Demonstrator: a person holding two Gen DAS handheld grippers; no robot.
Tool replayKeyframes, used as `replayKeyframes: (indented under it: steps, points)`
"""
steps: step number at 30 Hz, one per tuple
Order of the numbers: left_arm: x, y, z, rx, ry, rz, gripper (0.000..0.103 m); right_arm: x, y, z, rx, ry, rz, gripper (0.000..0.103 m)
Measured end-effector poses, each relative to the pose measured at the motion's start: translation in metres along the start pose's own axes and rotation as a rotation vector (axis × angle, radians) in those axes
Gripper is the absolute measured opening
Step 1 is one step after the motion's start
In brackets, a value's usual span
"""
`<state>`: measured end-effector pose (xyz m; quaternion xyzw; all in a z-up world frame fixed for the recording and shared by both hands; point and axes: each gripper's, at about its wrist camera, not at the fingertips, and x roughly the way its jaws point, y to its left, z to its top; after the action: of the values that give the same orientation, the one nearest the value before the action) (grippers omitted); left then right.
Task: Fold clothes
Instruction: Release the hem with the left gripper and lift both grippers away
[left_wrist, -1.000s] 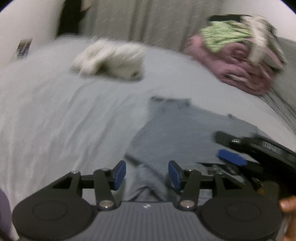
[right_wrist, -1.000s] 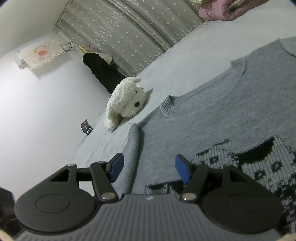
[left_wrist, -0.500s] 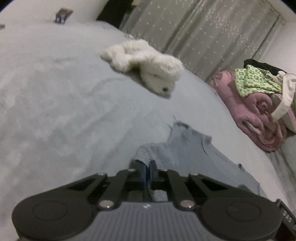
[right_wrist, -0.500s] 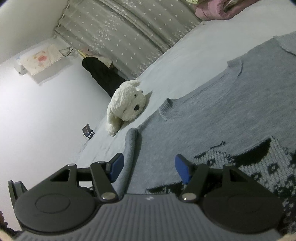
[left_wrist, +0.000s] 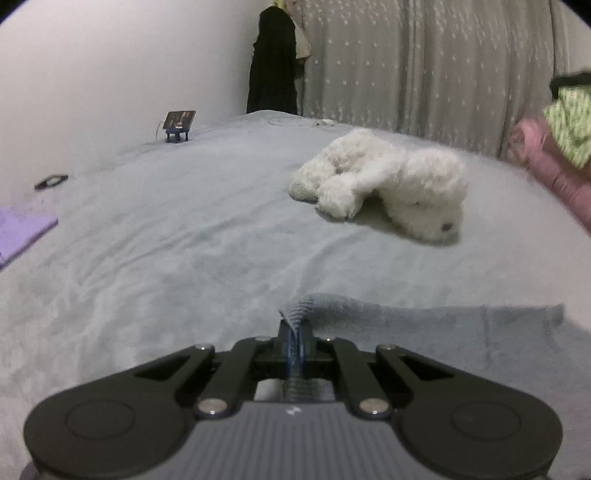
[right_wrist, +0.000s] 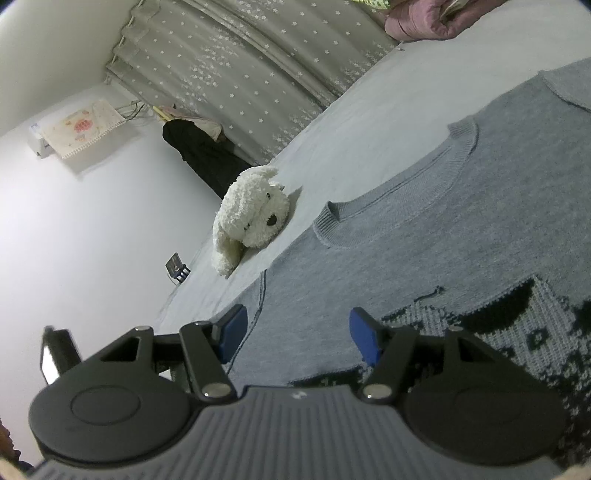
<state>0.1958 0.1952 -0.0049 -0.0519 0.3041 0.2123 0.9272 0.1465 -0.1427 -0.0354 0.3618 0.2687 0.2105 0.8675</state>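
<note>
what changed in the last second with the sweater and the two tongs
The left tongs closed on the sweater sleeve cuff, which they had straddled open, and drew it outward. The right tongs stayed open over the sweater; the toy dog did not move.

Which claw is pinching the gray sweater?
The left claw: its blue fingers are shut on the gray sweater cuff. The right claw is open above it.
</note>
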Motion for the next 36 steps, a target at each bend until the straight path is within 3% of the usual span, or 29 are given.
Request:
replayKeyframes:
  steps: [5,8,11,14,19,23,29,36]
  points:
    - [0.013,-0.009,-0.008,0.04,0.029,0.056,0.013,0.001,0.002,-0.001,-0.024,0.001,-0.015,0.066]
    - [-0.003,-0.016,-0.011,0.066,-0.01,0.07,0.033,0.001,0.003,-0.002,-0.039,0.0,-0.025,0.066]
    - [-0.025,-0.025,-0.012,0.109,-0.09,0.05,0.041,0.002,0.005,-0.004,-0.059,0.0,-0.041,0.066]
    - [-0.042,-0.031,-0.018,0.107,-0.1,-0.021,0.047,0.004,0.007,-0.005,-0.079,0.0,-0.056,0.066]
    - [-0.059,-0.037,-0.042,0.089,-0.063,-0.156,0.049,0.002,0.01,-0.005,-0.116,-0.028,-0.103,0.066]
    - [-0.063,-0.043,-0.064,0.132,-0.036,-0.238,0.051,0.0,0.005,-0.002,-0.102,-0.037,-0.149,0.066]
    - [-0.068,-0.038,-0.081,0.146,-0.019,-0.253,0.061,-0.01,0.009,-0.001,-0.22,-0.002,-0.258,0.066]
    - [-0.094,-0.017,-0.1,0.15,-0.006,-0.256,0.065,-0.051,0.007,-0.014,-0.374,0.026,-0.388,0.066]
